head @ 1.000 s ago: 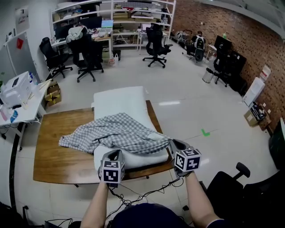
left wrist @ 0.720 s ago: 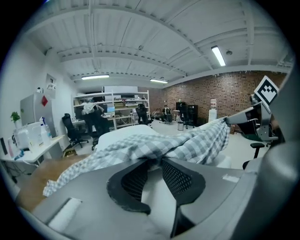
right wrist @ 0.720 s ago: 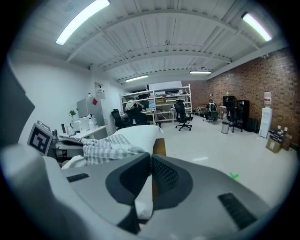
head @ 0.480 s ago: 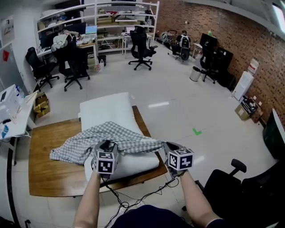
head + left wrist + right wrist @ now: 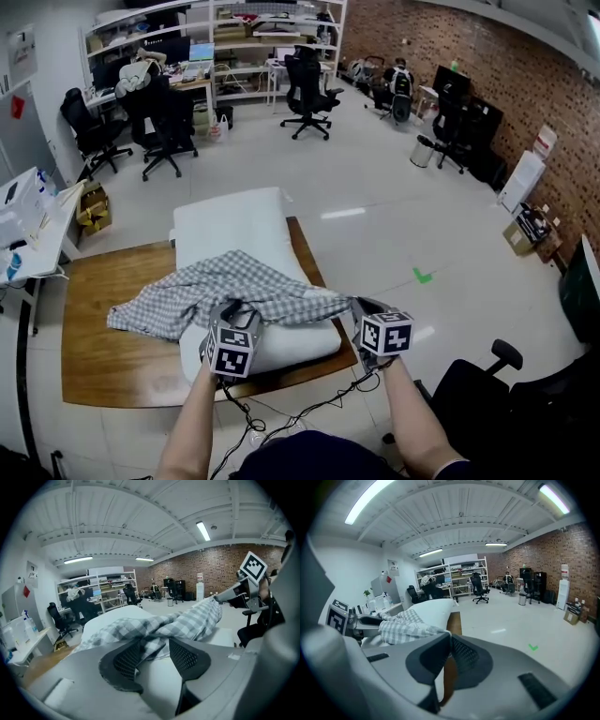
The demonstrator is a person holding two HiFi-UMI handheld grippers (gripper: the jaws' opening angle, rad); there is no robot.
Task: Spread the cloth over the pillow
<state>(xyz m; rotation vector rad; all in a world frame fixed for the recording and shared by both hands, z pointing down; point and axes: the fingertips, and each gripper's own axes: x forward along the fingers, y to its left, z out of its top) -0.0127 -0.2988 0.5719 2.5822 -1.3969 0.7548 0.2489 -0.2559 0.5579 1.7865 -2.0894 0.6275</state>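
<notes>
A grey-and-white checked cloth (image 5: 220, 281) lies bunched across the near half of a long white pillow (image 5: 230, 220) on a wooden table (image 5: 89, 323). My left gripper (image 5: 234, 316) is at the cloth's near edge. Its jaws are opening, and a fold of cloth (image 5: 183, 620) lies loosely between the pads of the left gripper (image 5: 153, 649). My right gripper (image 5: 359, 306) is at the pillow's near right corner. In the right gripper view, the right gripper (image 5: 449, 640) is shut on the cloth's corner, and the cloth (image 5: 405, 626) stretches away to the left.
The pillow's far end overhangs the table's far edge. A white desk (image 5: 33, 230) with clutter stands to the left. Office chairs (image 5: 169, 117) and shelves are beyond. A black chair (image 5: 487, 389) is at the near right, and cables (image 5: 281, 422) hang under the table's front edge.
My left gripper has moved from the table's front edge onto the cloth, and its jaws have come apart. The right gripper still holds the cloth's corner.
</notes>
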